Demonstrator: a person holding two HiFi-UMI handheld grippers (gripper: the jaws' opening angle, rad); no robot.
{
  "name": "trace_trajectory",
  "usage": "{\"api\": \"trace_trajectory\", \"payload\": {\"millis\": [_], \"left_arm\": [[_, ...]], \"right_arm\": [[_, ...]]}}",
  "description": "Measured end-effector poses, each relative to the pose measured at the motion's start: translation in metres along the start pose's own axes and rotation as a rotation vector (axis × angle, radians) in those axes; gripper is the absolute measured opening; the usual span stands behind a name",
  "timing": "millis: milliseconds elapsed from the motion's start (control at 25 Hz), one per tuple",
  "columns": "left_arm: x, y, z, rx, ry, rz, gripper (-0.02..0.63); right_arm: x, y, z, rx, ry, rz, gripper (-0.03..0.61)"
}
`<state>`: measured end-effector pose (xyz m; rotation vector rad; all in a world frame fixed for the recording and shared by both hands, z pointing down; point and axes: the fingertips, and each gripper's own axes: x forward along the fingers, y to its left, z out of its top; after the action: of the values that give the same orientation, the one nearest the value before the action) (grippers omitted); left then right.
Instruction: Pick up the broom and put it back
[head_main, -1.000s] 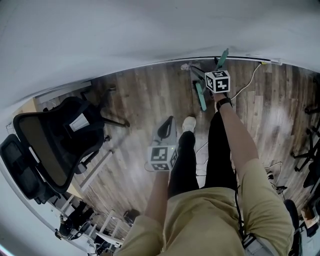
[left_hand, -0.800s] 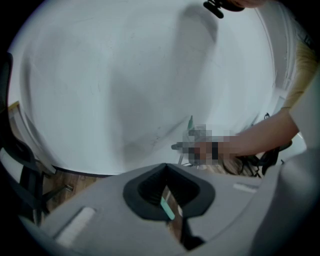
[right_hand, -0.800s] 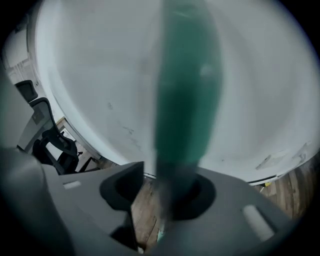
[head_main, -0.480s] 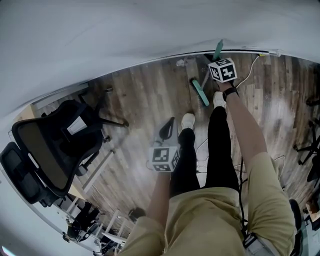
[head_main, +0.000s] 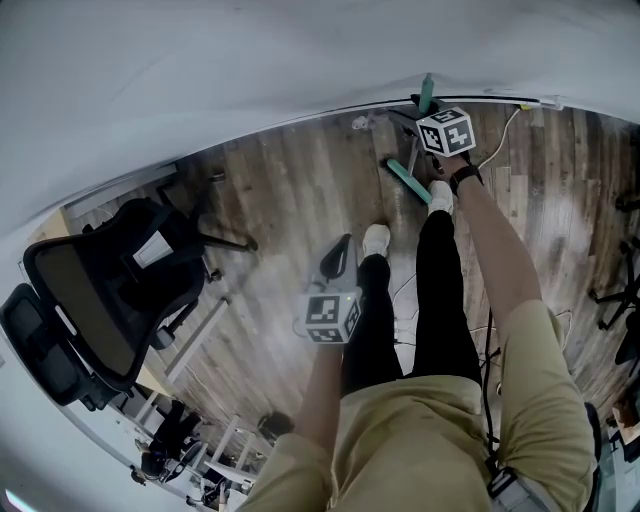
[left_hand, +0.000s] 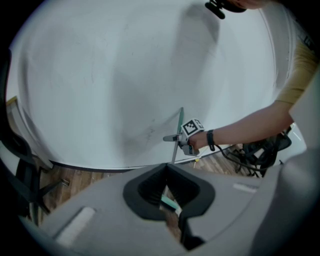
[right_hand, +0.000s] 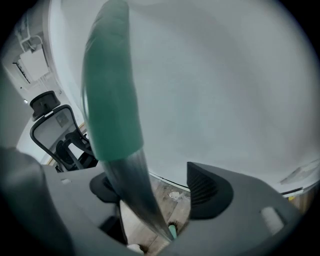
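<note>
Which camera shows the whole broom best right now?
The head view: the broom shows nearly whole, teal head to handle tip. The left gripper view shows it small and distant; the right gripper view, only a blurred handle.

1. One broom (head_main: 406, 178) with a flat green head, a silvery metal handle and a green grip, well to the right of the black mesh office chair (head_main: 100, 290).
2. One such chair.
3. Two grey hand-held grippers, one marker cube on each:
   - left gripper (left_hand: 167, 187) just right of the chair, jaws together;
   - right gripper (right_hand: 157, 192) farther right, jaws just opened, broom handle between them.
4. Two white shoes, one (head_main: 377, 243) nearer the chair, one (head_main: 440, 196) farther right, beside the broom head.
5. One black wristband (head_main: 462, 178), farthest from the chair.
</note>
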<state>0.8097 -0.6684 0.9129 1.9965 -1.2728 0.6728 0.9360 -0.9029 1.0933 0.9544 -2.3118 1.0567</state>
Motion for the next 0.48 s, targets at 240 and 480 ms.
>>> {"api": "trace_trajectory", "payload": {"millis": [240, 480], "left_arm": [[0.001, -0.009, -0.005, -0.003, 0.004, -0.001, 0.002], [-0.004, -0.018, 0.011, -0.027, -0.027, -0.015, 0.002]], "right_arm": [[-0.016, -0.015, -0.009, 0.030, -0.018, -0.027, 0.498], [-0.077, 0.001, -0.008, 0.047, -0.054, -0.088, 0.563]]}}
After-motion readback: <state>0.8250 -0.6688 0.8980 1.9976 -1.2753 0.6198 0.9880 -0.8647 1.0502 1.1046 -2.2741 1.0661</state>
